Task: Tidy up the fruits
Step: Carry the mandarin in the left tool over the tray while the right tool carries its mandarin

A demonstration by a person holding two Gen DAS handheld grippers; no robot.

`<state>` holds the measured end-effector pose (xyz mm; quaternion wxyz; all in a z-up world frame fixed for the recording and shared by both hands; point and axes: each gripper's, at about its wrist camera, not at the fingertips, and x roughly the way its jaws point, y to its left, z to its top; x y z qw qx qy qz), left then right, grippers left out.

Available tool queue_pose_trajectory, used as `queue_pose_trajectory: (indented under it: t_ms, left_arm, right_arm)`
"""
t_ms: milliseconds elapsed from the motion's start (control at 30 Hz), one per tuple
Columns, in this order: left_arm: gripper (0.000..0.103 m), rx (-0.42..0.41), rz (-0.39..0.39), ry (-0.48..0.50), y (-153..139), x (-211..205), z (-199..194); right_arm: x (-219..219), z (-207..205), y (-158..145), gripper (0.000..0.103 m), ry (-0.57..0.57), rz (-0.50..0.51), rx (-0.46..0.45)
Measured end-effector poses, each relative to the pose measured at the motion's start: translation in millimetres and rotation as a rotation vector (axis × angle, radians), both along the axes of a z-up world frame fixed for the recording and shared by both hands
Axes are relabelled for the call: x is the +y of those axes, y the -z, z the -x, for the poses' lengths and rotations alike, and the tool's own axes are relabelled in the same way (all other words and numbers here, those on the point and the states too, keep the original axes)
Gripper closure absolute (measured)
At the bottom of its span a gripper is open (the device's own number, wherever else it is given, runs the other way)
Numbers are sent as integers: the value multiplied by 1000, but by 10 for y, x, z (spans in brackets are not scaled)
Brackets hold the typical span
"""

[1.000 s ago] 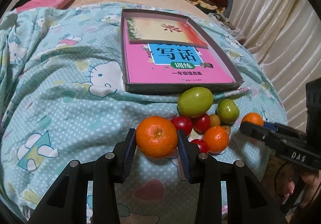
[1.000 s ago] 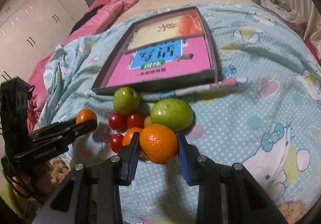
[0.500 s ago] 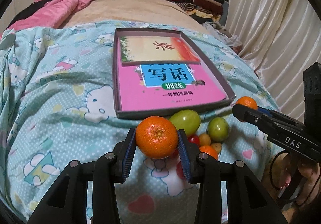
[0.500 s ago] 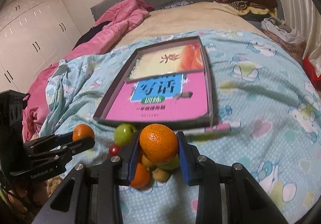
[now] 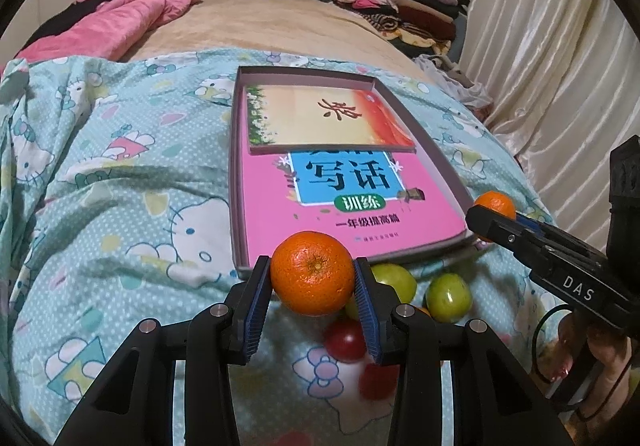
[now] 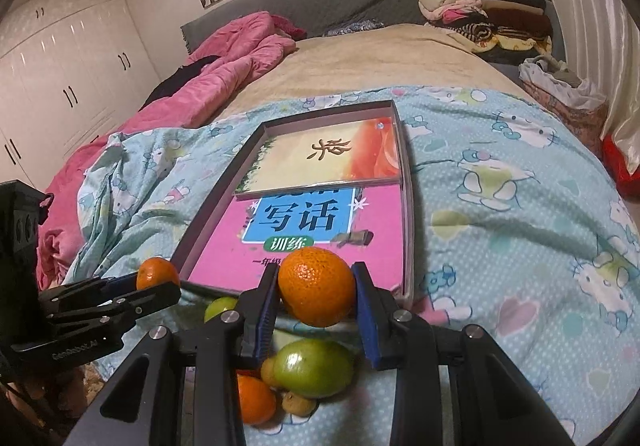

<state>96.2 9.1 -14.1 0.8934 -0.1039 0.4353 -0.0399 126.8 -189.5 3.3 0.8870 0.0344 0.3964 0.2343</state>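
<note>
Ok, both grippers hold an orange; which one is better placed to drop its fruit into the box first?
Right, marginally: the right gripper holds the right orange overlapping the box interior in its own view, while the left gripper holds the left orange at the near rim.

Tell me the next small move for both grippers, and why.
Probably carry both forward over the tray. The left gripper and the right gripper each clamp an orange, lifted clear of the fruit pile just short of the tray's near edge.
</note>
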Motion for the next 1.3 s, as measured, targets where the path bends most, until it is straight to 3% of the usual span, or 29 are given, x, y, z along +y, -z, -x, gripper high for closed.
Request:
queue_pose_trajectory:
  t_ms: [767, 1300]
  left_arm:
    - [61, 13, -12, -11, 185, -9, -454]
    - [61, 36, -82, -1, 345, -65, -576]
  right_arm:
    - [166, -360, 241, 67, -31, 95, -10]
    - [191, -452, 349, 67, -12, 150, 16]
